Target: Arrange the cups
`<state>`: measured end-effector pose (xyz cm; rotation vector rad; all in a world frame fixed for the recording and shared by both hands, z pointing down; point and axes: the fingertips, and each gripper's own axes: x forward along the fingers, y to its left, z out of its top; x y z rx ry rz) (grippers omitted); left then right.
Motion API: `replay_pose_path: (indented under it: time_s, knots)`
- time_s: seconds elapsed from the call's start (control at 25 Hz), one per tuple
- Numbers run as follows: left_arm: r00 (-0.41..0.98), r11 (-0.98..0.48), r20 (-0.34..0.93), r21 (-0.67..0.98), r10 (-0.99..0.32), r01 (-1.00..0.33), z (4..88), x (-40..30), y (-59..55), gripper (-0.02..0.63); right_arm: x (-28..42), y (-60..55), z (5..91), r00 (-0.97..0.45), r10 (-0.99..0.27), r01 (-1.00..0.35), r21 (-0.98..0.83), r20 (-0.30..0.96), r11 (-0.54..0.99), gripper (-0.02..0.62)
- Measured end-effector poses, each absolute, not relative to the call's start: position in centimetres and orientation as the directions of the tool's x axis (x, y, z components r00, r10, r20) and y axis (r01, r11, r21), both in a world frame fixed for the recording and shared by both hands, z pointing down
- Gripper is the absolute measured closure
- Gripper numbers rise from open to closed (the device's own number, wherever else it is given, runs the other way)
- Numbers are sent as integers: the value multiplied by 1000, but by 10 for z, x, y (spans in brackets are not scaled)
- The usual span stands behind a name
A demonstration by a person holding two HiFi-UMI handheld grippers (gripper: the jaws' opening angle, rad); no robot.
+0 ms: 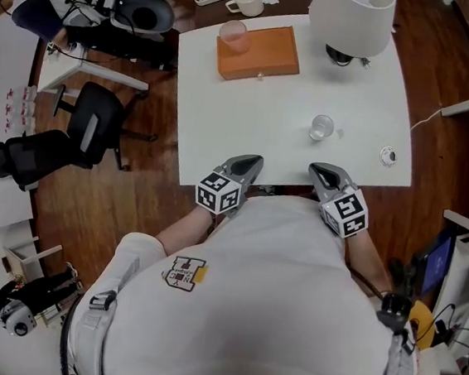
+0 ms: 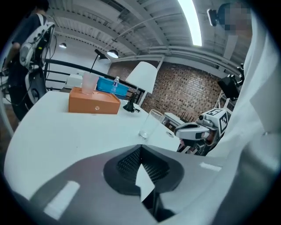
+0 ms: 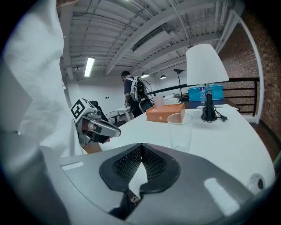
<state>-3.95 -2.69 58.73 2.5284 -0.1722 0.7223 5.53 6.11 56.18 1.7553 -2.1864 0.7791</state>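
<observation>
Looking down, the head view shows the left gripper (image 1: pixel 252 161) and right gripper (image 1: pixel 318 170) at the white table's (image 1: pixel 224 131) near edge, hands hidden behind their marker cubes. The clear glass (image 1: pixel 322 127) stands just beyond. In the left gripper view the jaws are pressed together and empty. In the right gripper view they are likewise closed on nothing.

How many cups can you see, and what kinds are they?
Clear glass: 1
Pinkish cup on the orange box: 1
White mug: 1
Total: 3
</observation>
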Motion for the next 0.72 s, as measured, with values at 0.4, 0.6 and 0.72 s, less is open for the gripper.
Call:
replay_pose_path:
  time_s: [0.4, 0.6, 0.72]
  knots:
    - [840, -846, 543, 450, 5, -286, 594, -44, -19, 606, 57, 62, 567, -273, -821, -952, -264, 502, 155, 595]
    - [836, -853, 548, 438, 3, -284, 593, -45, -17, 606, 56, 64, 566, -270, -823, -953, -261, 499, 154, 595]
    - [836, -864, 549, 424, 7, -271, 594, -42, -16, 606, 58, 64, 567, -263, -828, -954, -259, 495, 149, 595]
